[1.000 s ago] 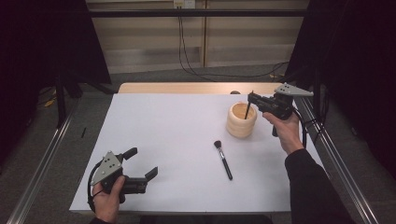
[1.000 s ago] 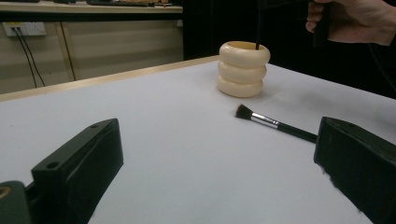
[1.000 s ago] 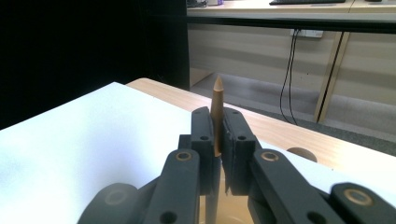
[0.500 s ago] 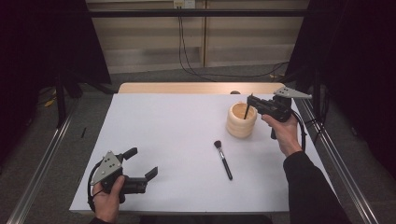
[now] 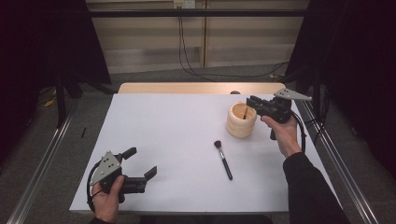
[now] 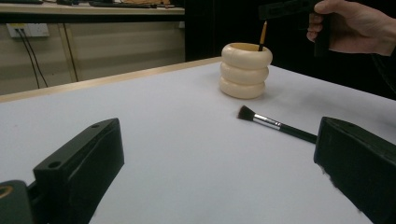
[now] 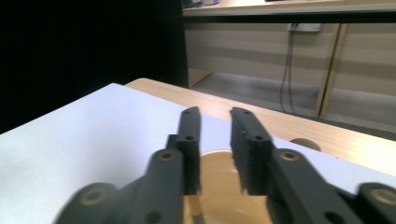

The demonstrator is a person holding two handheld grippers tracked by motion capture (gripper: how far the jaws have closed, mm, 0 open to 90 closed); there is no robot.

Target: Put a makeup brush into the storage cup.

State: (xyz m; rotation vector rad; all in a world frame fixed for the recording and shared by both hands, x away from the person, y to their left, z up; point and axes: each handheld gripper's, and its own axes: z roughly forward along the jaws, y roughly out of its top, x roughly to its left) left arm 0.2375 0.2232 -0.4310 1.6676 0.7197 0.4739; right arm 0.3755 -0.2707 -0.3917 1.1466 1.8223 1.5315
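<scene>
We see a cream holder [image 5: 241, 120] near the right edge of the white worktop [image 5: 177, 140], with a thin brush [image 6: 262, 36] standing in it. Our right gripper [image 5: 254, 101] hangs just above, jaws a little apart around nothing. Our left gripper [image 5: 140, 162] rests wide apart at the front left corner.

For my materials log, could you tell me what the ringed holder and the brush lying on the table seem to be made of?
Holder: cream, smooth with a soft sheen, three stacked rings; probably glazed ceramic or plastic.
Brush: dark bristle tuft, shiny metal-looking ferrule, glossy black handle, plastic or lacquered wood.
</scene>
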